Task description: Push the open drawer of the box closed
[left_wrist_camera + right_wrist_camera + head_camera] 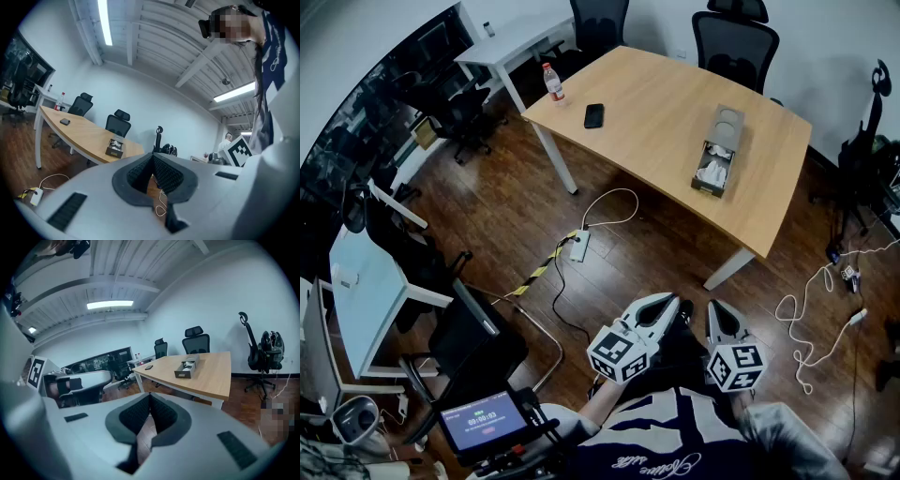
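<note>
A grey-brown box [722, 133] lies on the wooden table [656, 122], far ahead of me. Its drawer [712, 174] is pulled out toward the table's near edge, with white stuff inside. The same box [114, 147] shows small in the left gripper view, and the box [188, 367] also shows in the right gripper view. Both grippers hang close to my body over the floor, well short of the table. My left gripper [669, 303] is shut and holds nothing, its jaws meeting at the tips [152, 157]. My right gripper [718, 307] is likewise shut and holds nothing [150, 396].
A water bottle [553, 82] and a black phone [593, 115] sit at the table's far left end. Black office chairs [734, 42] stand behind it. A power strip [578, 246] and cables [811, 319] lie on the dark wood floor between me and the table. A timer screen [483, 422] is at lower left.
</note>
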A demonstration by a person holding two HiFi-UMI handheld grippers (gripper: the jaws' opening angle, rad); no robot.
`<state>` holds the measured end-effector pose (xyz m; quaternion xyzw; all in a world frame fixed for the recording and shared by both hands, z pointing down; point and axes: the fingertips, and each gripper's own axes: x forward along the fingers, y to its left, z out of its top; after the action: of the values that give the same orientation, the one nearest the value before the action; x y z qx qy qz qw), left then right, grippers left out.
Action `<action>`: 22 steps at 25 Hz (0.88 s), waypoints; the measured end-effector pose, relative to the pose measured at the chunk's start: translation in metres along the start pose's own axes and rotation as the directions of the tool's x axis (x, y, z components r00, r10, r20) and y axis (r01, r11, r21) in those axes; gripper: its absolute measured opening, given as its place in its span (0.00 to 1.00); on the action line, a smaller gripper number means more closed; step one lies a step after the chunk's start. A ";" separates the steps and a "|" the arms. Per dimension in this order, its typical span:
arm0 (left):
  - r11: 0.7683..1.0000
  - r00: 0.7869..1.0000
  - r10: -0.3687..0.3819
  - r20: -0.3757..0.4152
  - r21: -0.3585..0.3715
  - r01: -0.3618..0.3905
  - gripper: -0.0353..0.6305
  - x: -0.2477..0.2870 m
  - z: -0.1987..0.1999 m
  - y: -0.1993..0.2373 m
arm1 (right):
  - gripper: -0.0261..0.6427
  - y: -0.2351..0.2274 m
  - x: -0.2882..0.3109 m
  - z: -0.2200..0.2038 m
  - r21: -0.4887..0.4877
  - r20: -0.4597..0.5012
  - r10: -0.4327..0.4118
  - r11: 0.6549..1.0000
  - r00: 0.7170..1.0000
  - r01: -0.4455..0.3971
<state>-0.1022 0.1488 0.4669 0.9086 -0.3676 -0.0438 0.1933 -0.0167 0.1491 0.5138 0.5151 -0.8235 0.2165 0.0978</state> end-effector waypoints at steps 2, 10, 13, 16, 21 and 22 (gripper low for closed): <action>1.000 1.000 -0.003 -0.005 -0.004 0.003 0.06 0.014 0.001 0.011 | 0.04 -0.010 0.012 0.006 -0.002 0.002 0.000 1.000 1.000 0.000; 1.000 0.999 0.010 -0.031 -0.028 -0.011 0.06 0.085 0.018 0.065 | 0.04 -0.074 0.077 0.039 0.004 -0.019 -0.021 1.000 1.000 0.021; 0.999 0.999 0.020 -0.047 -0.024 -0.022 0.06 0.114 0.027 0.087 | 0.04 -0.103 0.107 0.055 0.016 -0.022 -0.035 0.999 0.999 0.036; 0.999 0.997 0.038 -0.062 -0.017 -0.039 0.06 0.142 0.035 0.108 | 0.04 -0.131 0.134 0.068 0.010 -0.033 -0.044 0.999 0.998 0.044; 0.999 0.996 0.052 -0.076 0.008 -0.052 0.06 0.186 0.052 0.128 | 0.06 -0.166 0.175 0.074 -0.034 -0.087 -0.033 0.999 0.996 0.030; 0.998 0.995 0.055 -0.080 0.015 -0.054 0.06 0.194 0.054 0.131 | 0.09 -0.171 0.183 0.073 -0.037 -0.101 -0.022 0.999 0.995 0.018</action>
<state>-0.0585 -0.0874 0.4792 0.9004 -0.3847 0.0003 0.2033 0.0579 -0.0962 0.5636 0.5099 -0.8160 0.2267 0.1510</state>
